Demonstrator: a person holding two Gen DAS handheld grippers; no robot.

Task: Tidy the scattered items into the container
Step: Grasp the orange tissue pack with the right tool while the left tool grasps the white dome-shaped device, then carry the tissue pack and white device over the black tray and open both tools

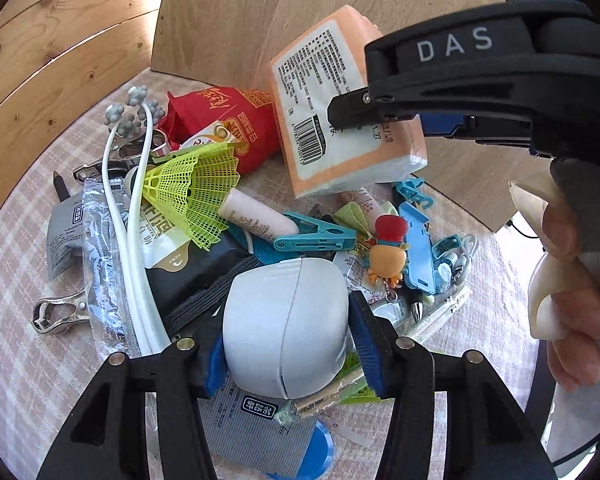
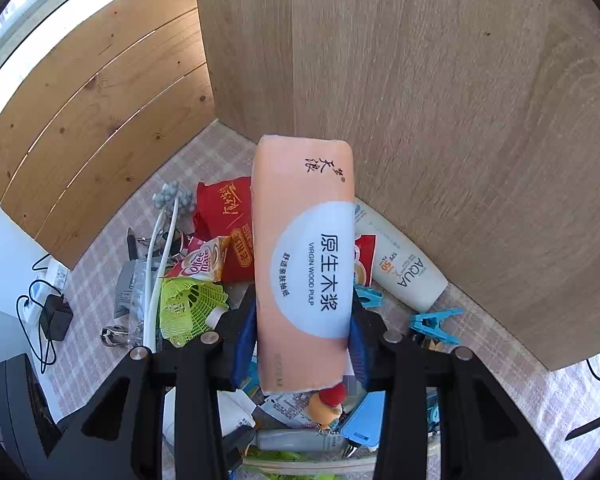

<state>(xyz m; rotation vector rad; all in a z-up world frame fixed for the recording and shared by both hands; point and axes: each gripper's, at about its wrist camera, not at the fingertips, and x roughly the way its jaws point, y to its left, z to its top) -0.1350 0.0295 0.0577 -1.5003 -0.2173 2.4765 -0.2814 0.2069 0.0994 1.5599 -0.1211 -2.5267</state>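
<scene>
We have both picks made: our left gripper (image 1: pixel 286 344) pinches the white case (image 1: pixel 286 330) just over the pile (image 1: pixel 204 200), our right gripper (image 2: pixel 302 344) clamps the tissue pack (image 2: pixel 302 260) above it. No container shows, so next we must find one and carry both over

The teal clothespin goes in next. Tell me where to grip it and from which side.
Judging by its pose, grip the teal clothespin across its narrow middle, coming from above. It lies flat on the pile with its long sides bare, though the pink tube crowds its left end, so the right half looks safer.
</scene>
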